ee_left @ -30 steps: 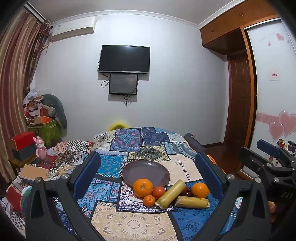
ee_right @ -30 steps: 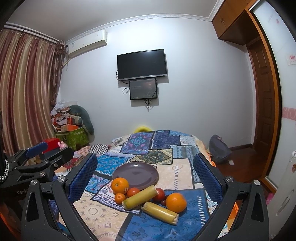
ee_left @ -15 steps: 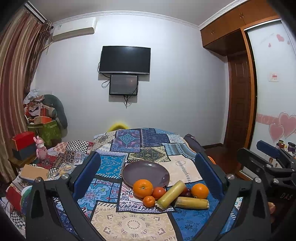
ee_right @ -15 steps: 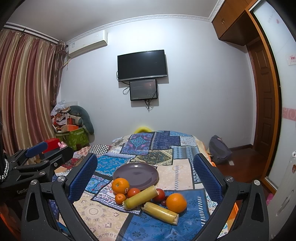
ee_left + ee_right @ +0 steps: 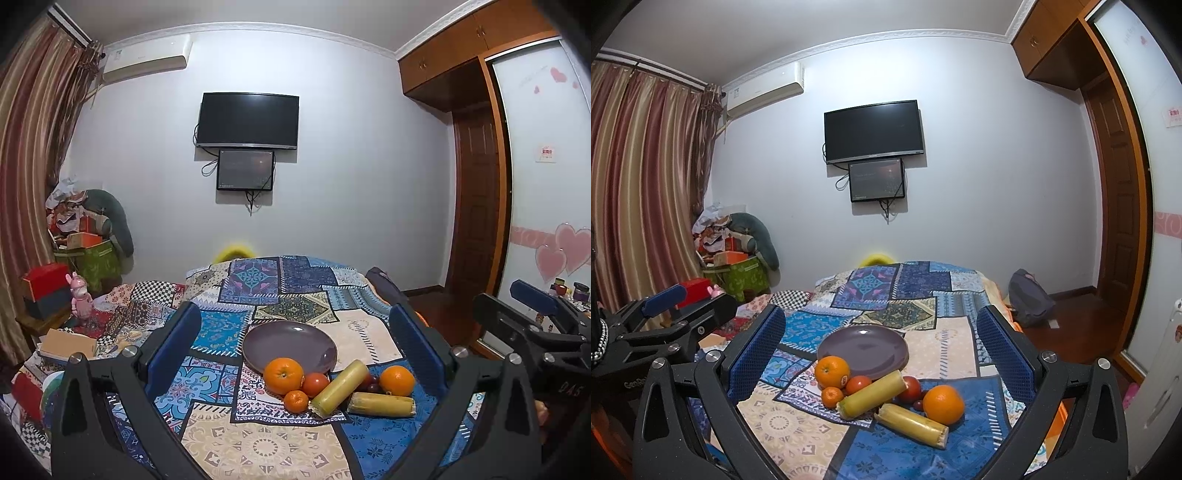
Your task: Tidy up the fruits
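Nothing is shifting since a second ago: both tongs and every fruit are sitting where they were.

Item, left tongs (image 5: 295, 343): I am holding them level over the near end of the bed, jaws spread wide, blue pads (image 5: 173, 347) gripping nothing. The fruit pile and plate are lying between the pads in this view.

Item, right tongs (image 5: 881, 341): I am holding them the same way, jaws spread wide and empty, just beside the left pair; each pair is showing at the edge of the other's view.

Item, purple plate (image 5: 280, 338): lying empty on the patchwork bedspread (image 5: 258, 446), just behind the fruit.

Item, large orange (image 5: 283, 376): resting against the plate's near rim.
Item, tomato (image 5: 316, 384): sitting just right of that orange.
Item, small tangerine (image 5: 296, 401): lying in front of both.
Item, yellow corn cob (image 5: 340, 387): lying slantwise, its far end leaning toward the plate.
Item, second corn cob (image 5: 382, 404): lying flat in front, to the right.
Item, second orange (image 5: 397, 380): sitting behind the flat cob, on the right.
Item, second tomato (image 5: 911, 387) and dark grapes (image 5: 371, 384): tucked between the slanted cob and the right orange.

Item, television (image 5: 247, 120): hanging on the far wall above a smaller screen (image 5: 245, 170).
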A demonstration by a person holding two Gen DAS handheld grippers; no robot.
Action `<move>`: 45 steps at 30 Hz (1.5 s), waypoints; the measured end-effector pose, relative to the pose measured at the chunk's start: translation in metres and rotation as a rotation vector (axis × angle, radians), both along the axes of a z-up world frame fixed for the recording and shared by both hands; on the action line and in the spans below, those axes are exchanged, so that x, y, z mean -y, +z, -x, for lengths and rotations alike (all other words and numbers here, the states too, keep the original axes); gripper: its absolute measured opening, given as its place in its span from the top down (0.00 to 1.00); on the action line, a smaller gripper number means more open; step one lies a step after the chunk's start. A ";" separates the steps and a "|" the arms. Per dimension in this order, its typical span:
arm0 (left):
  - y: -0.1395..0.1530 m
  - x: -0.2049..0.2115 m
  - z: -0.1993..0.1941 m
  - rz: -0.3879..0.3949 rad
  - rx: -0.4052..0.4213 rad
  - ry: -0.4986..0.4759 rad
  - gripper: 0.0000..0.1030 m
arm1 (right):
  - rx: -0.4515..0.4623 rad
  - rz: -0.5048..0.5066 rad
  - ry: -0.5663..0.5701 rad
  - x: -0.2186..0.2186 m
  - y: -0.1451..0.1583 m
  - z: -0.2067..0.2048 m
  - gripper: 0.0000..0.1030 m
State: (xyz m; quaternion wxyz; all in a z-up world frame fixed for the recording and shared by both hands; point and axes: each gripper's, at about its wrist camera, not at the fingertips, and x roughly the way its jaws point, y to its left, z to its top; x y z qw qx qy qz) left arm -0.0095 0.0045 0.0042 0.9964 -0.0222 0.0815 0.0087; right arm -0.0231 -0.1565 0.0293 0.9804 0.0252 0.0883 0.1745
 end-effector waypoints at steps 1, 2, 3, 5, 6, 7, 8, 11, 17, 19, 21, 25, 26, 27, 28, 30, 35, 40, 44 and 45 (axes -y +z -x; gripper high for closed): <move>0.000 0.000 0.000 -0.001 0.000 -0.001 0.00 | 0.000 0.000 -0.001 0.000 0.000 0.000 0.00; 0.000 0.000 0.000 -0.001 -0.001 -0.002 0.00 | -0.002 0.000 -0.001 0.000 -0.001 -0.001 0.00; 0.000 0.001 -0.001 -0.002 -0.002 -0.002 0.00 | -0.004 -0.001 -0.001 0.000 -0.001 -0.001 0.00; 0.000 0.001 -0.001 -0.002 -0.004 -0.004 0.00 | -0.005 0.000 -0.001 0.000 -0.002 -0.002 0.00; 0.000 0.001 -0.002 -0.001 -0.005 -0.006 0.00 | -0.007 0.000 -0.002 0.000 -0.002 -0.002 0.00; 0.000 0.002 -0.002 -0.002 -0.007 -0.008 0.00 | -0.008 -0.001 -0.002 0.001 -0.003 -0.003 0.00; 0.000 0.002 -0.003 -0.002 -0.008 -0.010 0.00 | -0.010 -0.004 -0.001 0.001 -0.003 -0.004 0.00; -0.001 0.004 -0.007 -0.005 -0.029 -0.024 0.00 | -0.030 -0.009 -0.004 0.003 -0.005 -0.009 0.00; -0.010 0.010 -0.023 -0.030 -0.080 -0.026 0.02 | -0.104 -0.032 0.011 0.010 -0.016 -0.027 0.00; -0.013 0.012 -0.029 -0.033 -0.099 -0.030 0.09 | -0.117 -0.020 -0.001 0.012 -0.019 -0.032 0.00; -0.018 0.014 -0.037 -0.037 -0.131 -0.036 0.13 | -0.124 0.003 -0.015 0.012 -0.023 -0.036 0.03; -0.027 0.015 -0.051 -0.045 -0.171 -0.035 0.21 | -0.160 0.024 -0.025 0.014 -0.030 -0.046 0.13; -0.030 0.016 -0.056 -0.047 -0.186 -0.039 0.24 | -0.171 0.023 -0.022 0.016 -0.031 -0.049 0.15; -0.033 0.016 -0.060 -0.047 -0.200 -0.042 0.26 | -0.188 0.026 -0.023 0.017 -0.034 -0.053 0.19; -0.035 0.015 -0.065 -0.044 -0.216 -0.046 0.29 | -0.198 0.033 -0.027 0.019 -0.036 -0.056 0.23; -0.041 0.015 -0.077 -0.035 -0.258 -0.066 0.33 | -0.220 0.051 -0.032 0.019 -0.041 -0.062 0.25; -0.054 0.016 -0.101 -0.035 -0.331 -0.087 0.41 | -0.261 0.081 -0.038 0.024 -0.048 -0.077 0.29; -0.075 0.010 -0.128 -0.016 -0.430 -0.097 0.51 | -0.332 0.108 -0.038 0.030 -0.062 -0.098 0.41; -0.088 -0.002 -0.146 -0.009 -0.489 -0.068 0.54 | -0.411 0.095 -0.007 0.035 -0.080 -0.112 0.48; -0.093 -0.005 -0.152 -0.007 -0.507 -0.062 0.54 | -0.429 0.095 -0.002 0.034 -0.084 -0.115 0.50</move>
